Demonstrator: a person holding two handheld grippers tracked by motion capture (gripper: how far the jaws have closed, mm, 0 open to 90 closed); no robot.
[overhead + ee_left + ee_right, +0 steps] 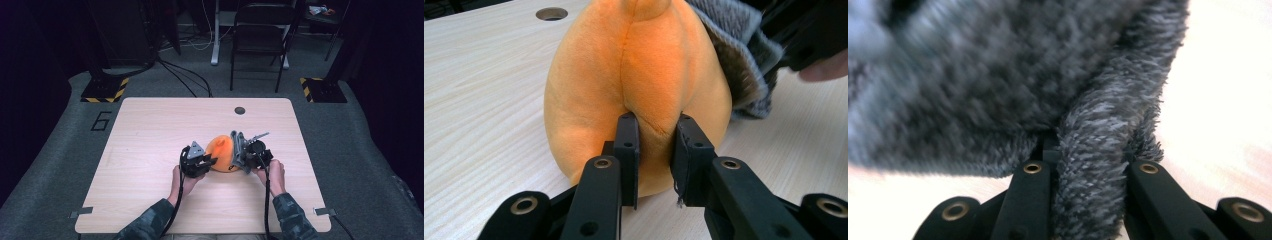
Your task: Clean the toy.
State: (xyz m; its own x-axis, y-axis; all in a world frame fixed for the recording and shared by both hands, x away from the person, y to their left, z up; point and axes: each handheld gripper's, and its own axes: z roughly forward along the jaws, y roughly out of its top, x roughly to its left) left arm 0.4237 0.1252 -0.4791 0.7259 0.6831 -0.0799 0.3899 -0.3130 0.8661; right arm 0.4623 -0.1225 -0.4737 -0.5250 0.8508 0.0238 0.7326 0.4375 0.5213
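A rounded orange plush toy [221,152] sat near the middle of the pale wood-grain table [150,150], between the two hand-held grippers. The left gripper [206,162], to the left of the toy, pinched a fold of the orange plush between its two black jaws; in the left gripper view the pads [628,150] pressed into the fabric on either side of a raised seam on the orange plush toy [634,85]. The right gripper [239,152], on the toy's right, was clenched on a fuzzy grey knitted fabric [1088,165], a strip of which ran down between its jaws. In the left gripper view that grey fabric [744,55] lay against the toy's far right flank. A round hole [240,110] pierced the table near its far edge. On the grey floor left of the table a large painted figure "6" [101,121] could be read. Beyond the table stood a dark folding chair [260,35] and two black bases with yellow-and-black hazard stripes [106,90].
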